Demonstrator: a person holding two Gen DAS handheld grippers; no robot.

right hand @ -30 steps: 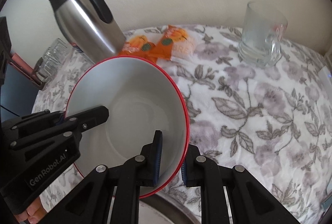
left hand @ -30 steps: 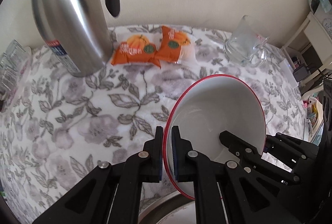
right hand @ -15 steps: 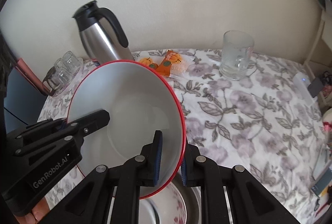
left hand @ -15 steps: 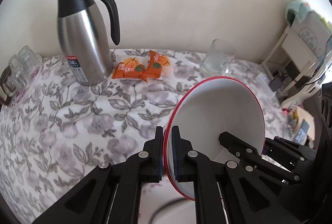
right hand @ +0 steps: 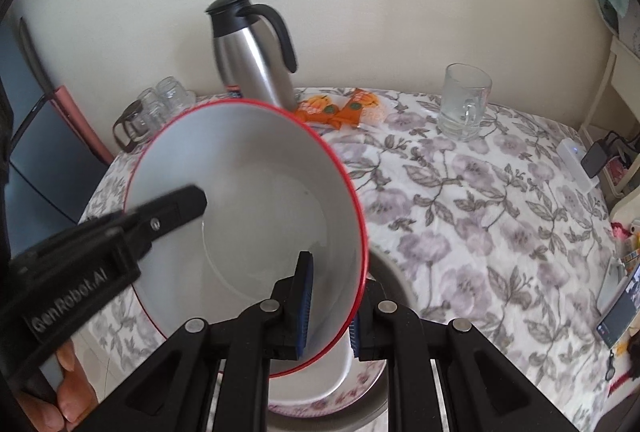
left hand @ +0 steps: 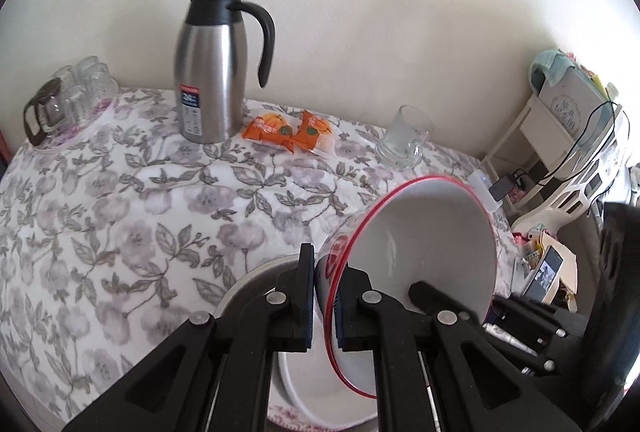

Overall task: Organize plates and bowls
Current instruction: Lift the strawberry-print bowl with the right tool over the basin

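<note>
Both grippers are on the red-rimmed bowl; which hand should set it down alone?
Probably the right. The right gripper clamps the red-rimmed bowl on the rim toward the bare floral tablecloth; the left gripper grips the opposite rim.

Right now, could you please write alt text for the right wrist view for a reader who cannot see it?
Two black grippers, the right gripper and the left gripper, clamp opposite sides of a tilted red-rimmed white bowl above a floral tablecloth. Behind stand a steel carafe, orange snack packets and a glass mug.
</note>
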